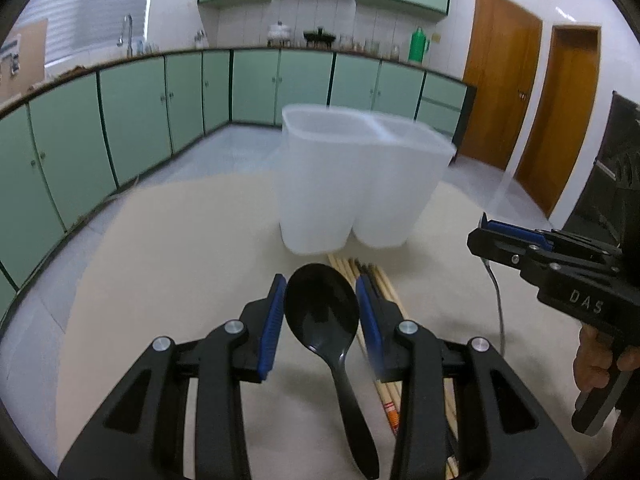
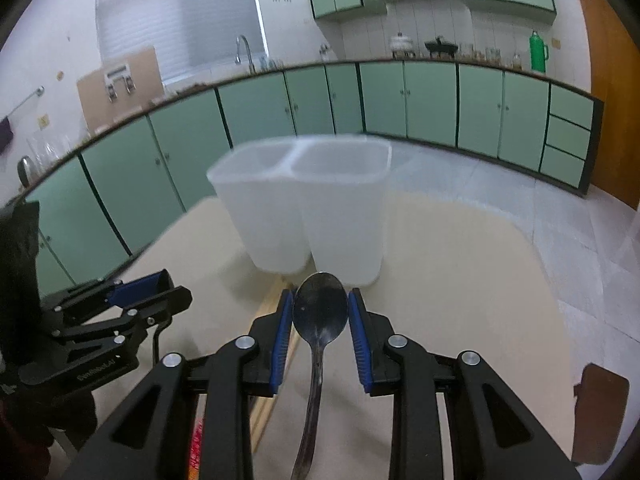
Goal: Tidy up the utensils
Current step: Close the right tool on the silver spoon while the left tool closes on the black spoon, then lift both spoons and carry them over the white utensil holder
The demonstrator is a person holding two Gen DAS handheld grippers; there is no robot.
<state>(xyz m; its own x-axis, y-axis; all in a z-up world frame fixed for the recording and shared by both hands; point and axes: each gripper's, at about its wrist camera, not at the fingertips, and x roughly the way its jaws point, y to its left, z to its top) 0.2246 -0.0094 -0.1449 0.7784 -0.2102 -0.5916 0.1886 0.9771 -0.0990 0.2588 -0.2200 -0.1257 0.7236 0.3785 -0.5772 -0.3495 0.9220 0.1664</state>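
Observation:
A translucent white two-compartment utensil holder (image 1: 356,176) stands on the beige table (image 1: 168,264); it also shows in the right wrist view (image 2: 308,208). My left gripper (image 1: 320,300) is shut on a black plastic spoon (image 1: 324,320), its bowl between the blue pads. My right gripper (image 2: 320,312) is shut on a metal spoon (image 2: 320,316), bowl up, just in front of the holder. The right gripper shows in the left view (image 1: 486,224) with the spoon's handle hanging below it. Wooden chopsticks (image 1: 384,292) lie on the table under the left gripper.
Green kitchen cabinets (image 1: 256,84) run along the back wall, with wooden doors (image 1: 500,80) at the right. A brown chair back (image 2: 600,416) stands at the table's right edge. The table's far edge runs just behind the holder.

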